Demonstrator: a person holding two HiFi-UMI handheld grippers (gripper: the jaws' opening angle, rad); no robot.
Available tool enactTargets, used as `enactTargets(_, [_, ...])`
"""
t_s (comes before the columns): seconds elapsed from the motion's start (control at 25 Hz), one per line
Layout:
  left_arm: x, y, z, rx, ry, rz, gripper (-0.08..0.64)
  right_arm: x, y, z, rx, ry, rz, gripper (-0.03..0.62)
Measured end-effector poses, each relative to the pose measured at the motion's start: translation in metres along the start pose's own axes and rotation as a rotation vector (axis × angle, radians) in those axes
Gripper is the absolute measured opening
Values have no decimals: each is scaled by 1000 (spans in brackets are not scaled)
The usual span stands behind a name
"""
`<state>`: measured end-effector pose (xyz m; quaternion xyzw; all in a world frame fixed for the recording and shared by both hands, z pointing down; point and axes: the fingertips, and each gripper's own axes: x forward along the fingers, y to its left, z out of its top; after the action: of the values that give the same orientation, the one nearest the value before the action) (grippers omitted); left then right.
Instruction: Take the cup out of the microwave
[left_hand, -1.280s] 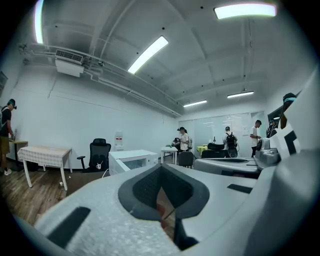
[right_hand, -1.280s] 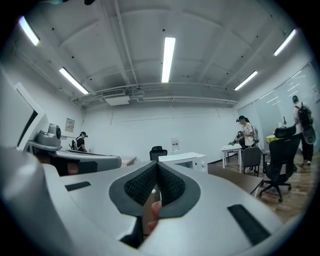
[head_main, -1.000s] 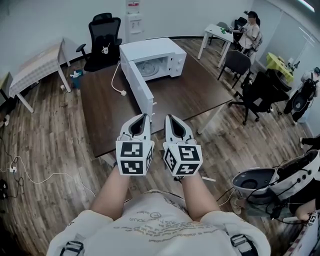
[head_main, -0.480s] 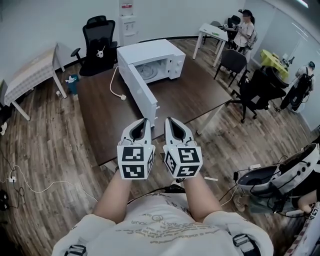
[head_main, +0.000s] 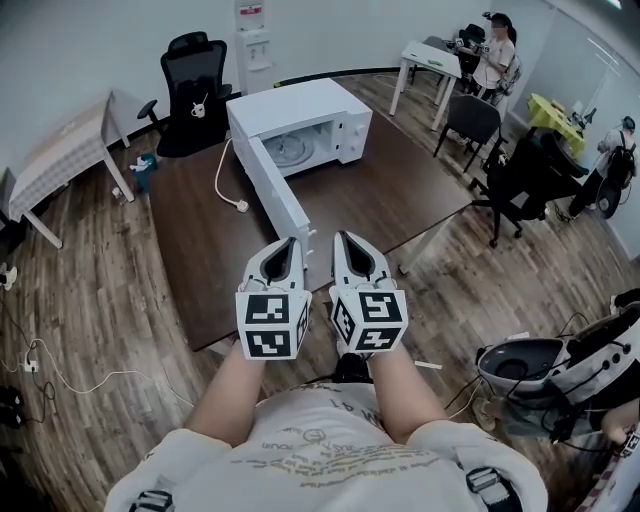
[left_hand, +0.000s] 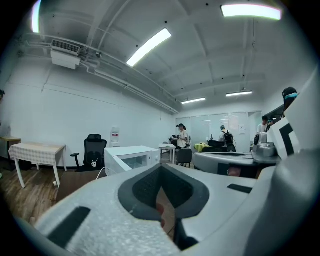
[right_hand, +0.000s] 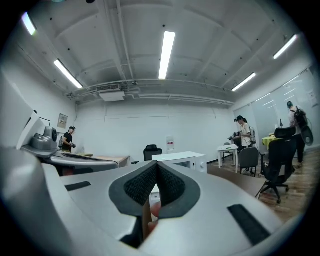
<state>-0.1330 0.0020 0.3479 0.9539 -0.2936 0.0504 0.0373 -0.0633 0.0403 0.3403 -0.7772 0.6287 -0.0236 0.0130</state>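
A white microwave (head_main: 300, 118) stands at the far end of a dark brown table (head_main: 200, 250). Its door (head_main: 284, 205) hangs wide open towards me. Inside I see only the glass turntable (head_main: 294, 149); no cup shows in the cavity. My left gripper (head_main: 288, 243) and right gripper (head_main: 343, 238) are side by side over the table's near edge, just short of the door, both shut and empty. The microwave (left_hand: 131, 159) also lies ahead beyond the left jaws. Beyond the right jaws the microwave (right_hand: 182, 160) shows again.
The microwave's cord and plug (head_main: 240, 206) lie on the table to its left. A black office chair (head_main: 196, 78) with a small white thing on its seat stands behind. Other chairs (head_main: 520, 175) and a person (head_main: 495, 60) are at the right; a white table (head_main: 60, 145) is at the left.
Both grippers have come forward together towards the table and the open door. Their jaws stay shut.
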Motion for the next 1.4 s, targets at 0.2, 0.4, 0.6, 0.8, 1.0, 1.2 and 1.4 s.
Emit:
enactTargets(0.2, [45,1,5,-8,1,22,8,34,-33,-3,13,2,15,9])
enactTargets(0.4, [93,0,10,-7,6,48,8,72,-70,-2,39,5,28,9])
enactTargets(0.6, [136,8,16,-24,-1,86,8,111,-96,-7,52,26,63,9])
enactTargets(0.8, [179,18,22,-78,12,114,8,154,-117,-4,48,38,108,9])
enactTargets(1.0, [213,28,24,-124,32,151,8,191,-139,-7,65,68,136,9])
enactTargets(1.2, [246,29,18,-147,50,213,8,221,-166,-19,90,107,175,9])
enactTargets(1.4, [281,35,9,-159,75,289,8,253,-181,-25,80,141,244,9])
